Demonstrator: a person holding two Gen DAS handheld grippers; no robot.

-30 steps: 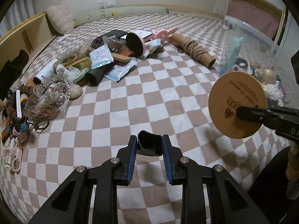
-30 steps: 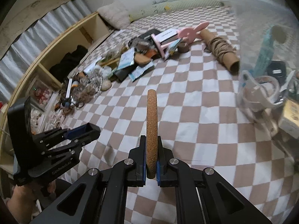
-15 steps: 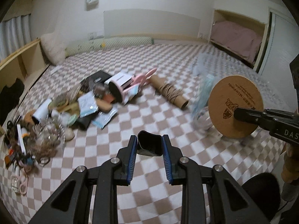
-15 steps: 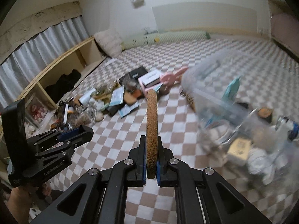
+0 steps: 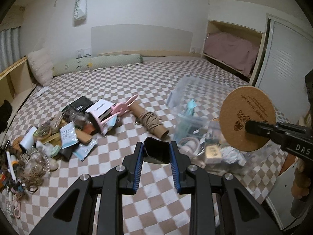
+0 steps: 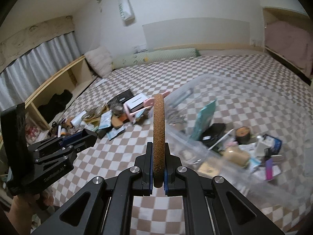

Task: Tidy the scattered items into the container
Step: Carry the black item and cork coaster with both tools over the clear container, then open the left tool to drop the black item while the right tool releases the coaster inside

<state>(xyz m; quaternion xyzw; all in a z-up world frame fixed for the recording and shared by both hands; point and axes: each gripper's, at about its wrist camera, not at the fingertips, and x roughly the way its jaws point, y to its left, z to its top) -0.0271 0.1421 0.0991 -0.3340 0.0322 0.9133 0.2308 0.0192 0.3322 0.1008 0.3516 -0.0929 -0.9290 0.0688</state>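
My right gripper (image 6: 158, 148) is shut on a round cork coaster (image 6: 158, 129), seen edge-on here and face-on as the cork coaster (image 5: 247, 118) in the left wrist view, where the right gripper (image 5: 249, 126) reaches in from the right. It hangs just left of the clear plastic container (image 6: 260, 105), which holds several items. My left gripper (image 5: 156, 152) is shut on a small black cup-shaped object (image 5: 156, 152) above the checkered bed. The left gripper (image 6: 86, 135) shows at the left of the right wrist view. A scattered pile (image 5: 78, 129) lies on the bed.
A cardboard tube wound with twine (image 5: 149, 122) and a pink rabbit-shaped stand (image 5: 117, 111) lie near the pile. More small clutter (image 5: 17, 164) sits at the bed's left edge beside wooden shelving (image 6: 58, 90). Pillows (image 5: 41, 68) line the far wall.
Both grippers have tilted upward, so the far wall and room now show. The container sits lower and more central in both views. Both grips are unchanged.
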